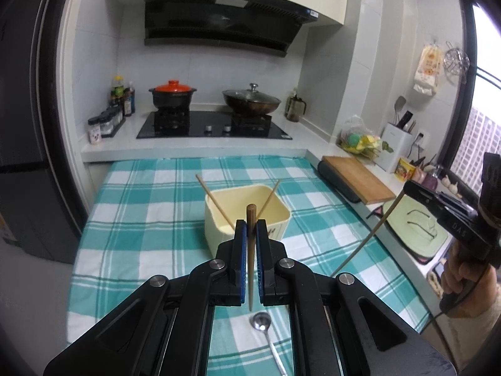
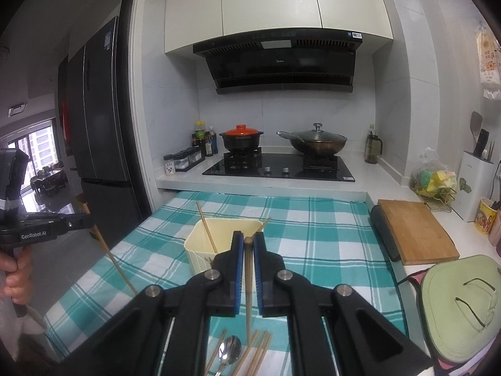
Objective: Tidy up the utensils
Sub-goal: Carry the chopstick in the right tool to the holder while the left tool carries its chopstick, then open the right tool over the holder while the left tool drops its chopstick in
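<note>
My left gripper [image 1: 251,222] is shut on a brown chopstick [image 1: 251,250] that stands upright between its blue pads. My right gripper [image 2: 249,238] is shut on another chopstick [image 2: 248,282] the same way. Each gripper shows in the other's view, above the cloth: the right gripper [image 1: 407,186] with its chopstick [image 1: 366,238] hanging down, the left gripper [image 2: 89,219] with its chopstick [image 2: 119,269]. Ahead of both, a cream bin [image 1: 219,225] [image 2: 197,253] holds two leaning chopsticks [image 1: 216,202]. A metal spoon [image 1: 261,321] [image 2: 230,349] and several loose chopsticks [image 2: 256,354] lie on the cloth below.
A teal checked cloth [image 1: 141,219] covers the worktop. A wooden cutting board [image 1: 357,180] and a pale green hat with glasses [image 2: 460,307] sit on the counter at the right. Behind is a stove [image 1: 213,125] with two pots. A dark fridge [image 2: 100,125] stands at the left.
</note>
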The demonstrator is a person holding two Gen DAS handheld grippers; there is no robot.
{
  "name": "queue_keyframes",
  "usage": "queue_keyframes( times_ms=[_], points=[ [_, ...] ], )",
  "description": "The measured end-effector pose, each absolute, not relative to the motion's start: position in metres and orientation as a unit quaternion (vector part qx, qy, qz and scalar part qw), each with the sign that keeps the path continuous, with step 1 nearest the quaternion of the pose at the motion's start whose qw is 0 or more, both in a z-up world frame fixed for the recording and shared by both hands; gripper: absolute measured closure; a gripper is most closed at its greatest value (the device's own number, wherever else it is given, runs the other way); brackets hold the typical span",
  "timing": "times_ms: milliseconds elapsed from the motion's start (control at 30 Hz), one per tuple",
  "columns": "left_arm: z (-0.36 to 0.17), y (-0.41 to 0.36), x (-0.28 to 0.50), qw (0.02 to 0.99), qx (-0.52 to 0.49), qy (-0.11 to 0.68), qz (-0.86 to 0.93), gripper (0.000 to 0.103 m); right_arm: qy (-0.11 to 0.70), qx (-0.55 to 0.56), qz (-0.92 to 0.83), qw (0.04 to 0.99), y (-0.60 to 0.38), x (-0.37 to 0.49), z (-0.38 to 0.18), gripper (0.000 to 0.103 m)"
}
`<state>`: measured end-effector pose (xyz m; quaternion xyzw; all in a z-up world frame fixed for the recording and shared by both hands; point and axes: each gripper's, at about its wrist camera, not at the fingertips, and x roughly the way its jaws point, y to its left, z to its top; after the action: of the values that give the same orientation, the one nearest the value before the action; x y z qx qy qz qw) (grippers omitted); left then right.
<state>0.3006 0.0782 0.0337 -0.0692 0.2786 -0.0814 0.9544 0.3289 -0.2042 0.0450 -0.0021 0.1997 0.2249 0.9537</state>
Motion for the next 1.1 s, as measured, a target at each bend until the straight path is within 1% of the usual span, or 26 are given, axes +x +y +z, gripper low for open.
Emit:
queue_keyframes(
  times_ms=[167,300,433,567,667,833,967,1033,1067,1100],
  points=[
    [0.069,0.076,0.323,0.967,-0.064,0.236,-0.078,0.099,0.170,0.005,0.232,0.958,-0.192,0.351,0.081,0.097],
    [0.084,0.080,0.354,0.973,-0.071,0.210,-0.063,0.099,0.142,0.009,0.238,0.961,-0.177,0.371,0.107,0.097],
    [0.076,0.086,0.394,0.975,-0.089,0.200,-0.039,0.099,0.123,0.029,0.244,0.961,-0.160,0.395,0.116,0.097],
    [0.047,0.089,0.434,0.966,-0.107,0.232,-0.025,0.099,0.124,0.021,0.239,0.963,-0.135,0.426,0.099,0.097],
    [0.017,0.089,0.460,0.954,-0.112,0.277,-0.024,0.099,0.162,0.022,0.238,0.958,-0.122,0.457,0.075,0.097],
    [-0.025,0.086,0.488,0.936,-0.101,0.337,-0.024,0.099,0.271,0.044,0.237,0.932,-0.112,0.511,0.024,0.096],
    [-0.040,0.081,0.500,0.929,-0.093,0.356,-0.025,0.098,0.328,0.044,0.230,0.915,-0.107,0.542,-0.007,0.097],
    [-0.043,0.076,0.503,0.930,-0.085,0.355,-0.025,0.098,0.339,0.043,0.224,0.913,-0.106,0.554,-0.015,0.096],
    [-0.043,0.075,0.504,0.932,-0.081,0.354,-0.020,0.096,0.343,0.042,0.221,0.912,-0.105,0.559,-0.016,0.094],
    [-0.042,0.074,0.503,0.932,-0.078,0.353,-0.016,0.088,0.346,0.042,0.219,0.911,-0.103,0.564,-0.018,0.093]
  ],
)
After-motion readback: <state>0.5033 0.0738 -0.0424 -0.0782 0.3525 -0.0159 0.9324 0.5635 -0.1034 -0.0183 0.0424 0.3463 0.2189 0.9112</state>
